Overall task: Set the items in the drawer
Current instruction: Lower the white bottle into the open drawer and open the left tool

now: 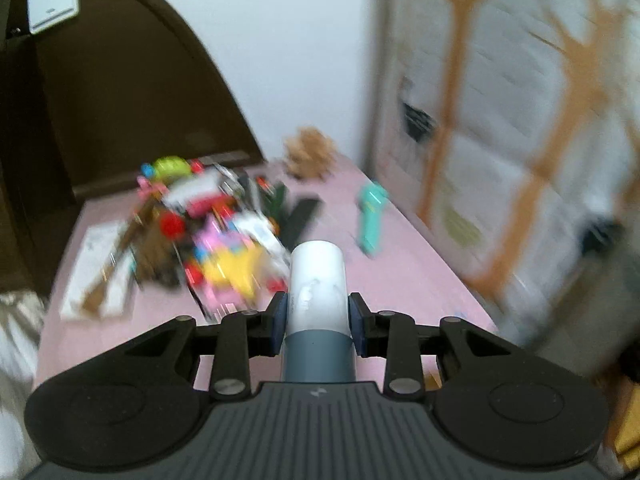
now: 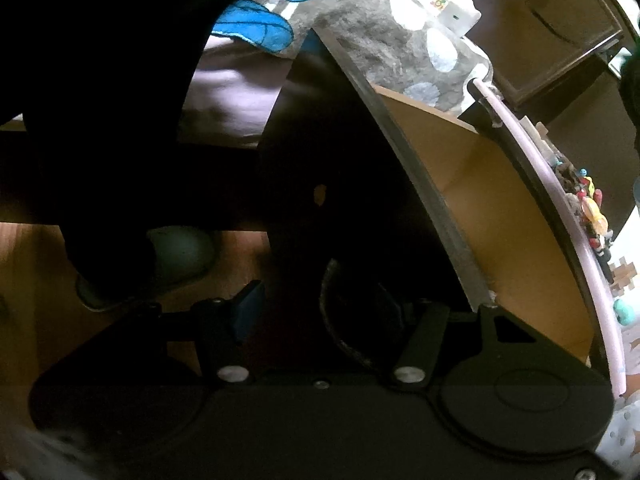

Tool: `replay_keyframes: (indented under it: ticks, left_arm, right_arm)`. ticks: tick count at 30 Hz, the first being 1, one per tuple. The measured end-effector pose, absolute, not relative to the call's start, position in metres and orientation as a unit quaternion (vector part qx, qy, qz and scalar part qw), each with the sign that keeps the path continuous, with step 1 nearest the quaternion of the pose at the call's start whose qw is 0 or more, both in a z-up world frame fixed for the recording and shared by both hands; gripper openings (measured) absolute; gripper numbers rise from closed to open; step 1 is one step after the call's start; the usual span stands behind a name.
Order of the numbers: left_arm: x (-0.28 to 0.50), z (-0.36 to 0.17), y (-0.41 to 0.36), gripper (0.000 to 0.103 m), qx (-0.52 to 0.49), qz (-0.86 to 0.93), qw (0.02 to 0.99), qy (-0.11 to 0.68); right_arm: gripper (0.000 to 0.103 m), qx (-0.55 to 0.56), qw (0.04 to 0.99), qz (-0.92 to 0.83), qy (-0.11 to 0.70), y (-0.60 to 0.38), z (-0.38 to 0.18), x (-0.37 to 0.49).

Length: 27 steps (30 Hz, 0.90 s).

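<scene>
While clamped, white-and-grey tube between left fingers (blue pads), protruding forward

Toy pile seemingly left on table

Left tool: matt black plastic linkage with bright metal rivets; blue pads with a dull, rubbery look. Between the pads, a smooth cylinder, its white upper part faintly scuffed, its grey-blue lower band satin. Surface: matt pink, cloth-like covering. Toy pile: mostly glossy coloured plastic, blurred. Paper sheet: flat, white, matt. Right tool: matt black plastic, metal rivets, one blue pad visible. Drawer: bare, matt light-brown board inside, dark front. Floor: brown wood-grain finish. Blanket: fuzzy grey cloth with pale spots.
</scene>
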<state>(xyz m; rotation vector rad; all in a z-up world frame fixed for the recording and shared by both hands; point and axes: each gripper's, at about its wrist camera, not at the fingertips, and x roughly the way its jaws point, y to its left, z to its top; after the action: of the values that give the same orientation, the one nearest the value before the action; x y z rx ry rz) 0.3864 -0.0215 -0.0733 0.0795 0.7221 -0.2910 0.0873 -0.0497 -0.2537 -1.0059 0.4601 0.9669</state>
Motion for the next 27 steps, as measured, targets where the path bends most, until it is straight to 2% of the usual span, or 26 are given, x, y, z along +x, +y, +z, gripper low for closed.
replay_keyframes:
  ticks: [6,14,19,24,26,27]
  left_arm:
    - [0.333,-0.122,-0.036,0.031,0.069,-0.190,0.882,0.425]
    - [0.351,-0.209,-0.049,0.031,0.093,-0.206,0.821,0.524]
    - [0.369,-0.251,-0.064,0.031,0.113,-0.220,0.793,0.556]
    - [0.382,-0.278,-0.070,0.031,0.107,-0.224,0.784,0.569]
    - [0.384,-0.286,-0.075,0.031,0.107,-0.228,0.781,0.572]
    - [0.384,-0.291,-0.078,0.031,0.107,-0.229,0.779,0.574]
  right_arm:
    - [0.060,-0.462,0.746,0.436,0.201,-0.057,-0.253,0.085]
    - [0.056,-0.474,0.736,0.439,0.200,-0.052,-0.263,0.086]
    - [0.036,-0.477,0.734,0.439,0.204,-0.046,-0.269,0.093]
    - [0.034,-0.479,0.727,0.444,0.214,-0.041,-0.275,0.097]
    - [0.028,-0.475,0.726,0.442,0.226,-0.041,-0.278,0.103]
    - [0.021,-0.473,0.726,0.441,0.233,-0.042,-0.279,0.106]
